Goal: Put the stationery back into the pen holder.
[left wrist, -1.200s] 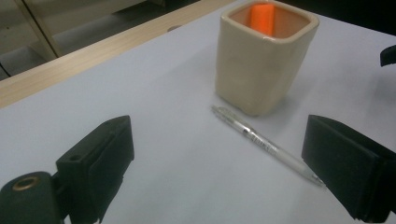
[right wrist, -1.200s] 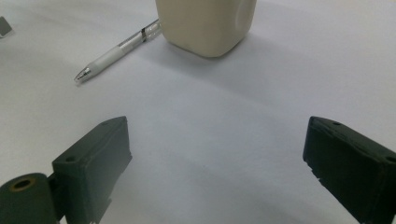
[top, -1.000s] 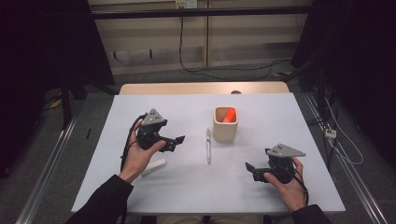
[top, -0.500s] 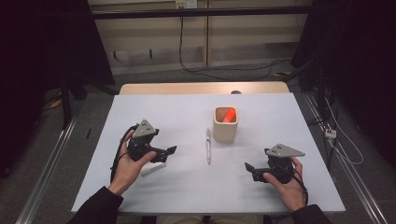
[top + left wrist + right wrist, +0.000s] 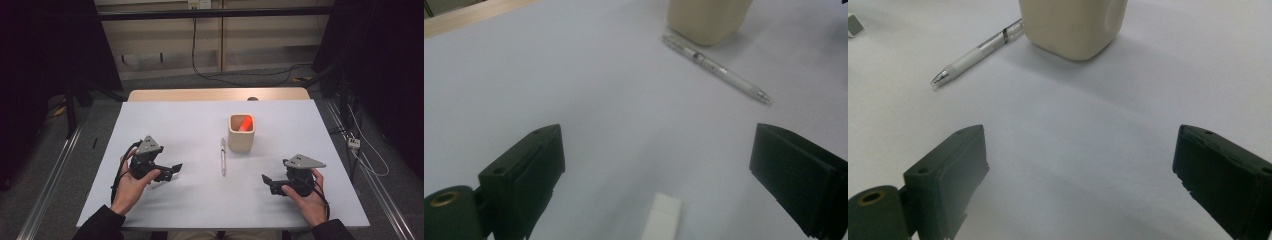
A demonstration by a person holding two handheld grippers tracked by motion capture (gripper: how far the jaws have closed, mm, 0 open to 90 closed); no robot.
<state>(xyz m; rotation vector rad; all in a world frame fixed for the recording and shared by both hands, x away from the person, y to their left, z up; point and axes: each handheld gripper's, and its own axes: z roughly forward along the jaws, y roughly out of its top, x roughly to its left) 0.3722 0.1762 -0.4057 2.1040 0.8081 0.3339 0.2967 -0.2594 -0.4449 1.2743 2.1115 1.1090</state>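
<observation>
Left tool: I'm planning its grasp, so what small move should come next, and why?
Probably ease the left tool down and slightly back over the small white rectangular eraser. Its jaws stand wide open, and the eraser lies on the white table between them, near the left gripper view's bottom edge, not yet touched.

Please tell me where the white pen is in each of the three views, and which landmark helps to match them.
High view: the pen lies at table centre, left of the beige cup.
Left gripper view: the pen runs diagonally at upper right, below the cup.
Right gripper view: the pen is upper left, beside the cup.
Shared landmark: the cup.
</observation>
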